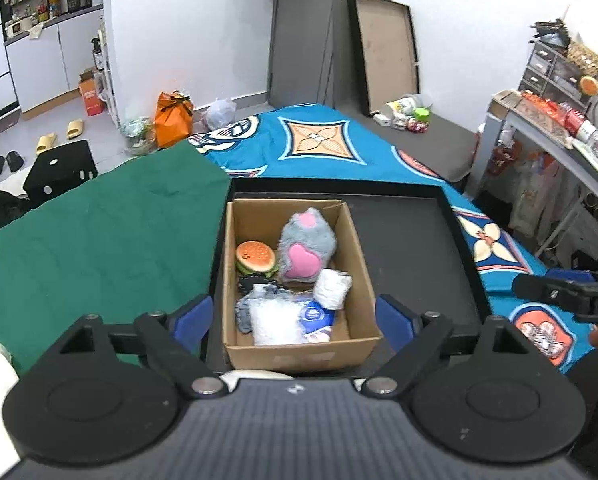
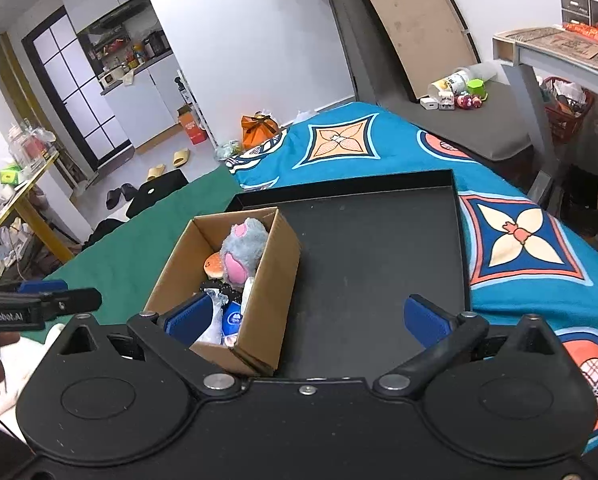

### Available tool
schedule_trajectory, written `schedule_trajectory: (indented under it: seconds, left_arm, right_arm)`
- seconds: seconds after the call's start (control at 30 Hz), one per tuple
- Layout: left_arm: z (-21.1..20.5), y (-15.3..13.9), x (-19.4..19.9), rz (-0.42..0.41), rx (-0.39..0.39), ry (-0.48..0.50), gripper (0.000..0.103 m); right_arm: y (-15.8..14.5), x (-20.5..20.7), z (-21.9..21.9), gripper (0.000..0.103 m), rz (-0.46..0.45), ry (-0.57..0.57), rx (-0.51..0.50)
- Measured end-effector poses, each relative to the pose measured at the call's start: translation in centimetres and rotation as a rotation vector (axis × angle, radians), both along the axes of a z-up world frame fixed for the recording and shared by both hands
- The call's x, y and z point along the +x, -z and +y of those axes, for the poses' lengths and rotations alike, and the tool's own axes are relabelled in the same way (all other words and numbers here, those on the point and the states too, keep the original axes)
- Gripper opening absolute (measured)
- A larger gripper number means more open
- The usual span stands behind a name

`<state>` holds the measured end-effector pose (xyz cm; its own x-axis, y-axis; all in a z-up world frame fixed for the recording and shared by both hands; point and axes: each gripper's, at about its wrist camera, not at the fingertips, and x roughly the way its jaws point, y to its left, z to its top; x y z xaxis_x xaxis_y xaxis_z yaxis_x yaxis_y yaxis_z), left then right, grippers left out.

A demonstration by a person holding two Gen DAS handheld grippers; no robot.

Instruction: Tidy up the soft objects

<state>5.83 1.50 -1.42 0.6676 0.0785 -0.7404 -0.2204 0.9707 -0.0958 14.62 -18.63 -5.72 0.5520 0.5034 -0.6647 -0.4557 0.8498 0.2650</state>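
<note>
- Cardboard box (image 1: 299,280) sits at nine o'clock in the black tray (image 1: 411,248), holding the grey plush (image 1: 305,250), burger toy (image 1: 255,258) and other soft things.
- Both look light and squashy; pinch the plush mid-body.
- Left hand-held gripper (image 1: 295,320) and right hand-held gripper (image 2: 307,318): spread wide, empty.

Black tray (image 2: 379,248) lies bare right of the filled cardboard box (image 2: 267,280).

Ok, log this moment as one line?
left gripper: open, empty | right gripper: open, empty | soft toys: in cardboard box | box: on black tray
</note>
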Motion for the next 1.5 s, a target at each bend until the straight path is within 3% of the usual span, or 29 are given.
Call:
schedule_trajectory:
  seconds: [0.5, 1.5]
  left_arm:
    - [-2.9, -2.6, -2.2, -0.025, -0.044, 0.036, 0.101]
    - [-4.6, -4.0, -5.3, -0.058, -0.077, 0.035, 0.102]
  right_arm:
    - [-2.5, -2.8, -2.7, 0.103, -0.023, -0.023, 0.018]
    - [-5.4, -6.2, -4.0, 0.103, -0.073, -0.108, -0.005]
